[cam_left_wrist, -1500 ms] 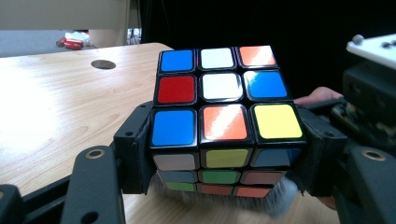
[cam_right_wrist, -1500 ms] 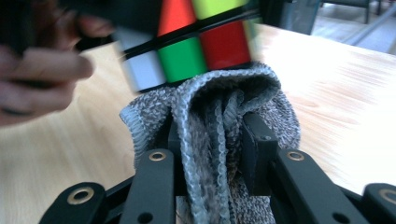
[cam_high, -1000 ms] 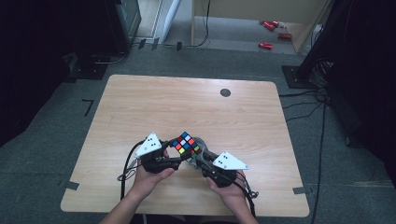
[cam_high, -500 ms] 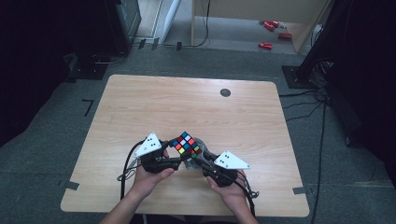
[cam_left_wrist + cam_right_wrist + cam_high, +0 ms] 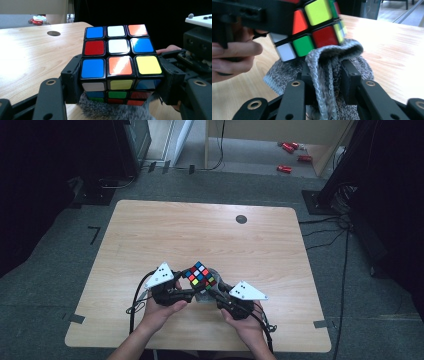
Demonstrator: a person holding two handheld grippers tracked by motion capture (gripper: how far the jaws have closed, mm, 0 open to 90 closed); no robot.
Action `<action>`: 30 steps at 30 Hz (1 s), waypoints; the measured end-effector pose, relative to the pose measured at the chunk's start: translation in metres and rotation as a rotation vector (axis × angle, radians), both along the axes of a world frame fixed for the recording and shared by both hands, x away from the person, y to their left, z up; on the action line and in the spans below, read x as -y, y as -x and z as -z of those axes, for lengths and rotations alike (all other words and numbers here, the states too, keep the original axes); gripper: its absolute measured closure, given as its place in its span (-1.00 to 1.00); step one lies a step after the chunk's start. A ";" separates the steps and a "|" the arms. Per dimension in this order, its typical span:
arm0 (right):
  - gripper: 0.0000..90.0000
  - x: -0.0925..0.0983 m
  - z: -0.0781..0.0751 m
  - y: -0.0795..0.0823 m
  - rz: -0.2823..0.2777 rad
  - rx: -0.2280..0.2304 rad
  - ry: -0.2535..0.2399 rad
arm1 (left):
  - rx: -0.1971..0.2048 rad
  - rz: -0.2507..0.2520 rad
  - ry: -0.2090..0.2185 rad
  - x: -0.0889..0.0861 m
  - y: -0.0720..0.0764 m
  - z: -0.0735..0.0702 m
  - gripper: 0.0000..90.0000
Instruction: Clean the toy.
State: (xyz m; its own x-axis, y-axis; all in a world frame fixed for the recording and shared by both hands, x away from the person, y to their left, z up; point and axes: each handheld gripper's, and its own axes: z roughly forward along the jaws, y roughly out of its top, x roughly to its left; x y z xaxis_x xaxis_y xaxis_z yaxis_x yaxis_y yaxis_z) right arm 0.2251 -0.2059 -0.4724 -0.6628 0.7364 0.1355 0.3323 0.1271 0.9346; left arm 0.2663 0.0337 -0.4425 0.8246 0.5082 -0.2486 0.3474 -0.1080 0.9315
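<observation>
- Grey knitted cloth is pinched in a fold between the nearly closed jaws of the right gripper; its free part bunches directly under the puzzle cube.
- The left gripper clamps the cube across two opposite faces, jaws at a medium spread set by the cube's width.
- Location: the cube is held above the wooden table, near the person's edge, between the two hands; in the high view the cube sits midway between the left gripper and the right gripper.
- Progress, as a judgement: the work appears to be wiping the cube with the cloth. Both items are already gripped and brought into contact at the cube's underside. The upper face and the faces under the left jaws look not yet reached; re-gripping would be needed for those.
- Orientation: the cube has no long axis. One scrambled face points up and is tilted slightly toward the left gripper's camera; in the high view the cube is turned diamond-wise, one corner toward the table's far edge.
</observation>
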 end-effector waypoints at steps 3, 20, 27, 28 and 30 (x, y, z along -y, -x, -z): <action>0.54 -0.013 0.004 0.004 -0.051 -0.012 0.021 | 0.002 0.000 0.003 0.001 0.001 0.000 -0.23; 0.55 -0.014 0.005 0.003 -0.076 -0.031 -0.006 | 0.003 0.010 -0.004 0.000 0.000 -0.001 -0.23; 0.54 -0.004 -0.002 0.001 -0.043 -0.003 -0.009 | 0.002 0.014 0.007 -0.003 0.000 -0.002 -0.23; 0.55 0.001 -0.002 0.000 -0.021 -0.011 -0.029 | -0.001 0.013 0.006 -0.003 -0.001 -0.002 -0.23; 0.55 0.004 -0.002 -0.001 -0.006 -0.018 -0.039 | -0.005 0.011 0.007 -0.002 -0.001 -0.001 -0.23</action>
